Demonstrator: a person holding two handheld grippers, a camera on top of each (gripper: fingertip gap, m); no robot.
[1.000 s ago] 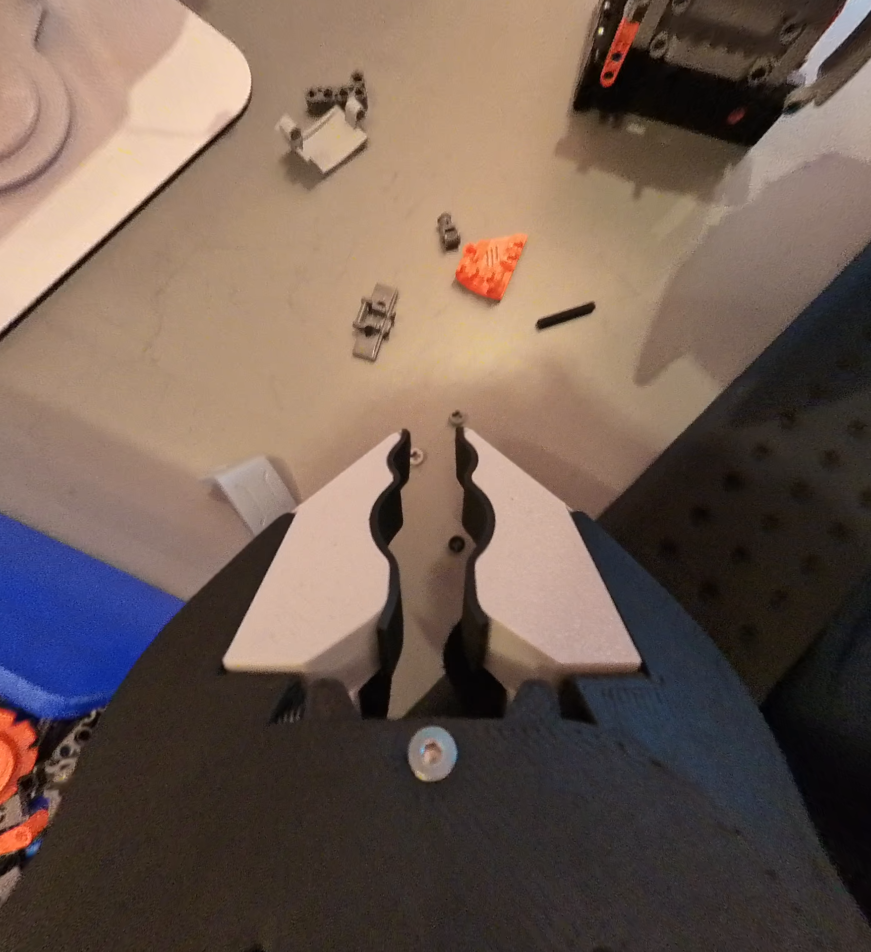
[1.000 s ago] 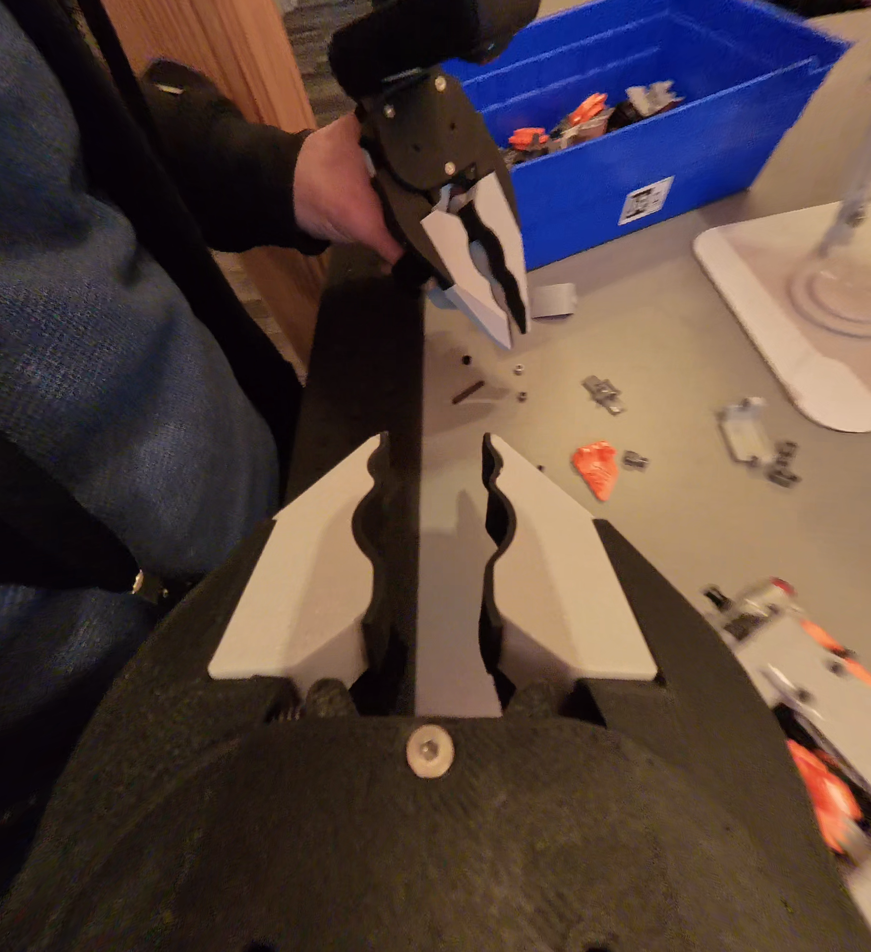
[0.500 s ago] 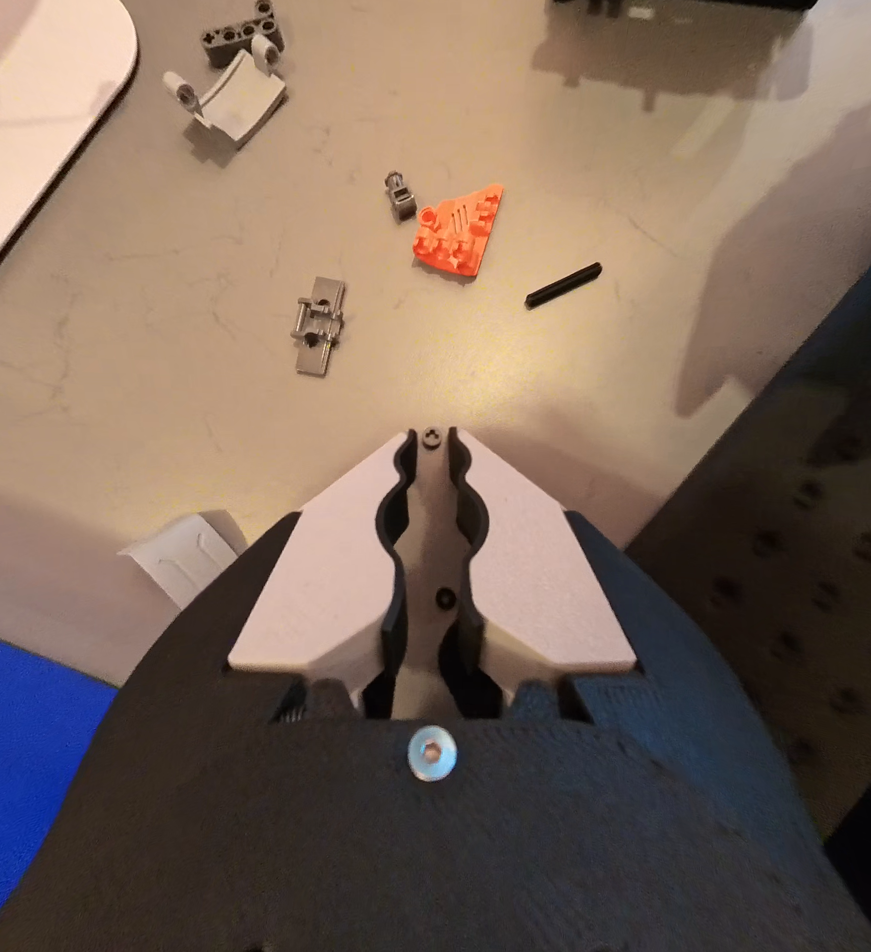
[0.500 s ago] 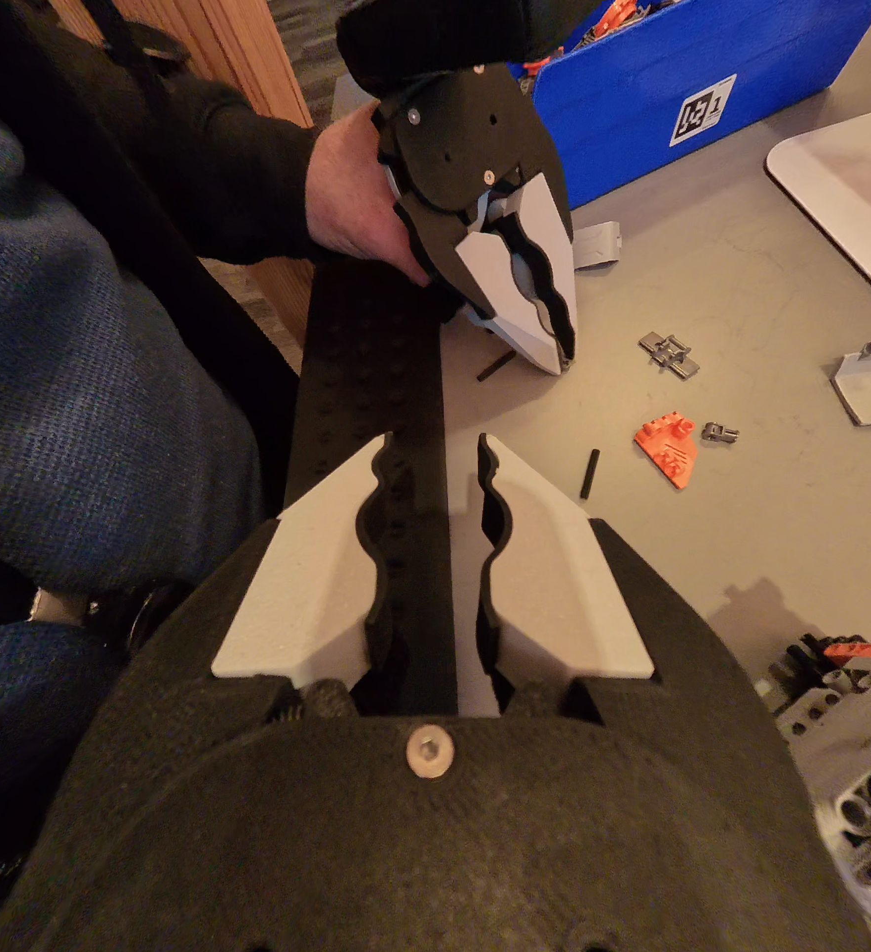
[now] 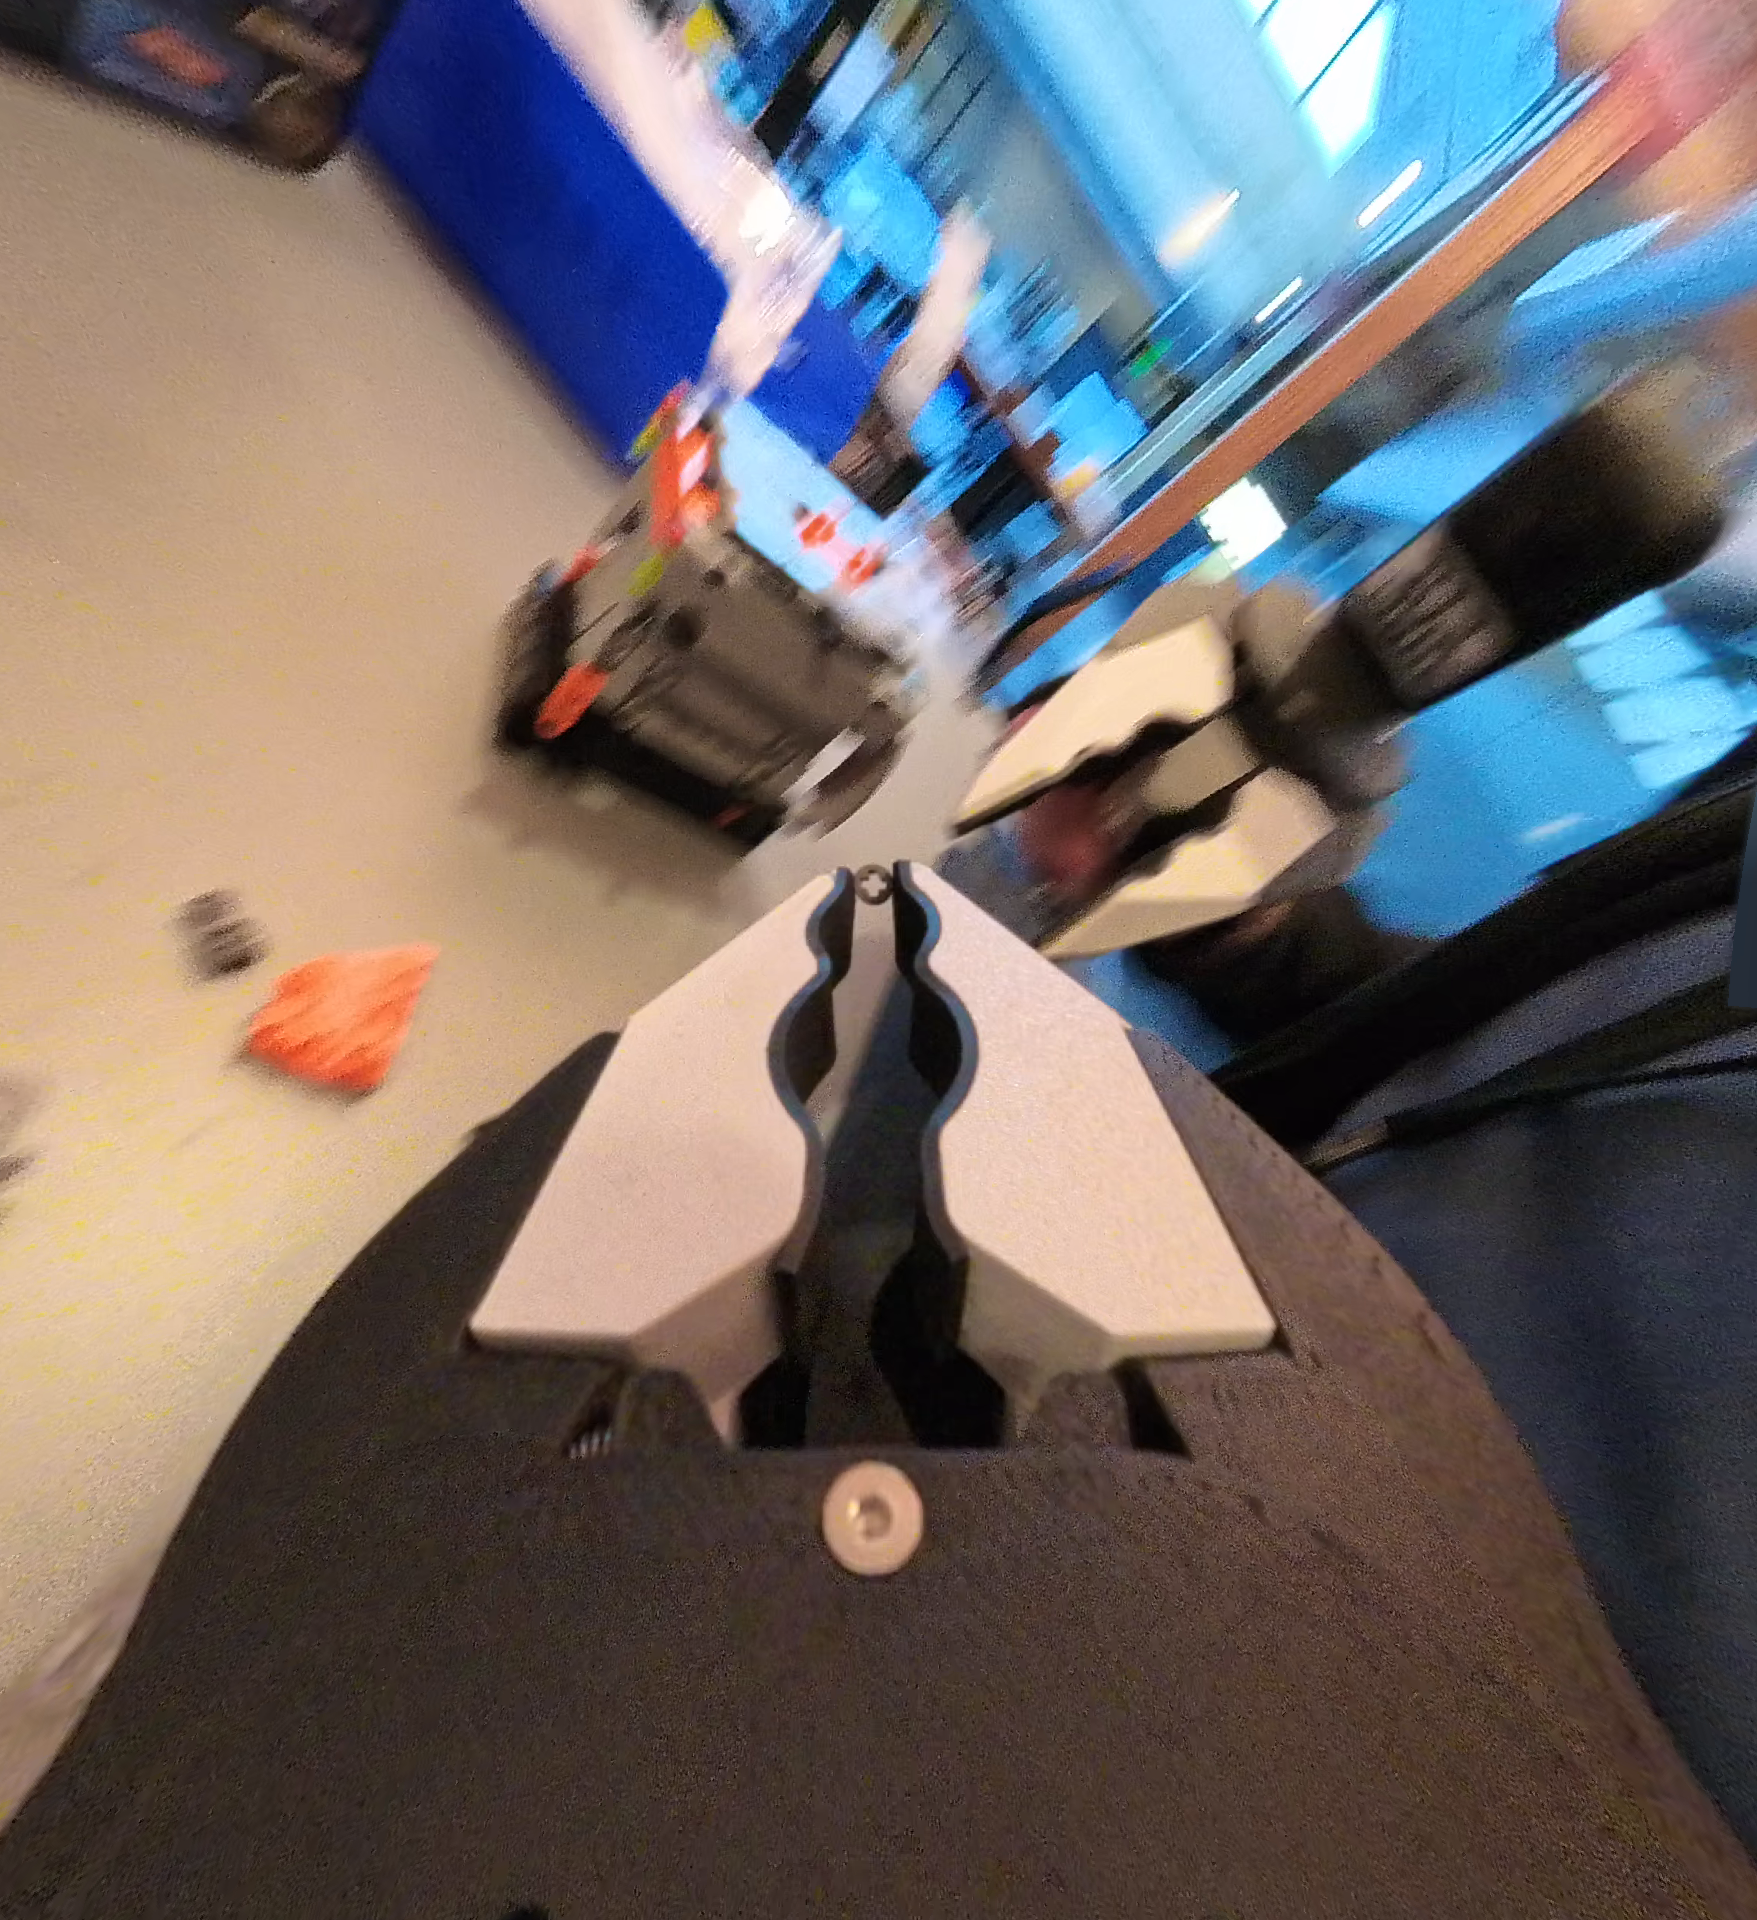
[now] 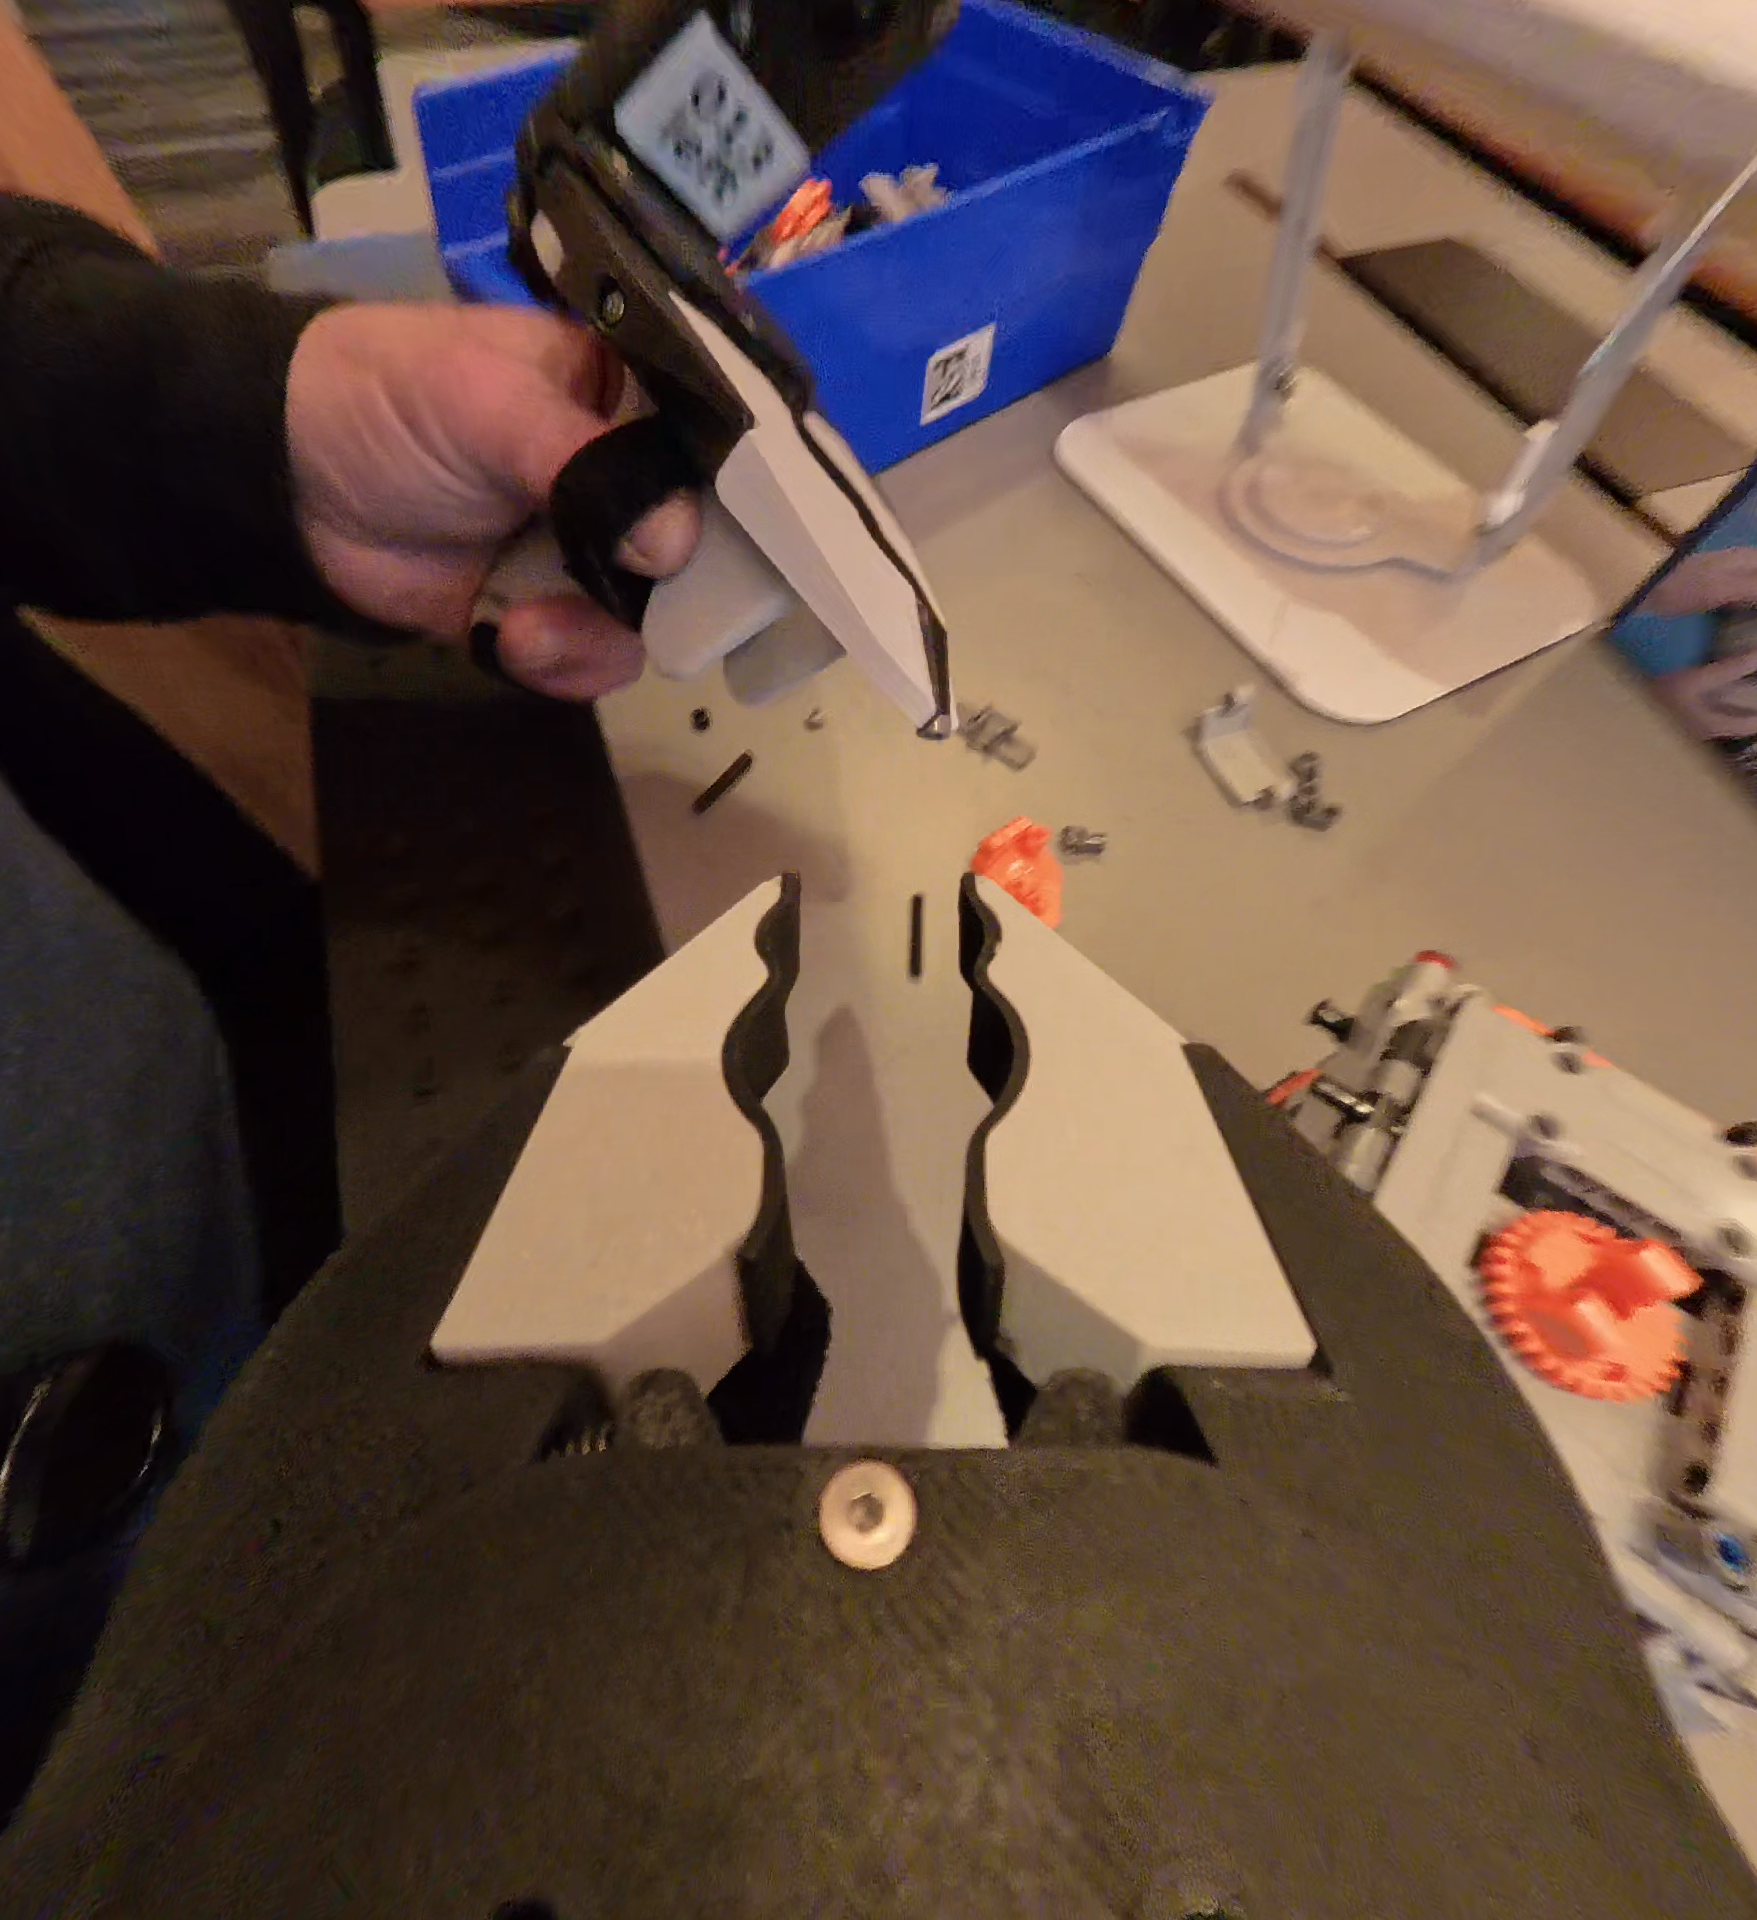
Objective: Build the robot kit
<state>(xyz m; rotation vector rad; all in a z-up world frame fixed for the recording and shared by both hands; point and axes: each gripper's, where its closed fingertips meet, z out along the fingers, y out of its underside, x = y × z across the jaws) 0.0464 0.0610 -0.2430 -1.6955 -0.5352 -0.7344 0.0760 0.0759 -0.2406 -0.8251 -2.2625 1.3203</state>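
My left gripper (image 5: 872, 883) is shut on a tiny black ring-shaped piece (image 5: 872, 889) pinched at its very tips and held above the grey table. The left wrist view is motion-blurred. In the right wrist view a hand holds the left gripper (image 6: 931, 717) tilted down, tips just over the table. My right gripper (image 6: 879, 883) is open and empty, hovering over the table, with a short black axle (image 6: 915, 935) lying in line between its fingertips. An orange wedge plate (image 6: 1019, 883) lies by its right fingertip; it also shows in the left wrist view (image 5: 339, 1013).
A grey-and-orange brick model (image 6: 1580, 1247) stands at the right, also visible blurred in the left wrist view (image 5: 708, 675). A blue parts bin (image 6: 957, 260) and a white stand base (image 6: 1321, 540) sit at the back. Small grey parts (image 6: 1258, 758) lie scattered. A black perforated strip (image 6: 458, 831) edges the table. Some 4 cm of space lies between my two pairs of fingers.
My left gripper has lifted off the table with the tiny black piece in its tips and swung up toward the right gripper. My right gripper moved over the black axle.
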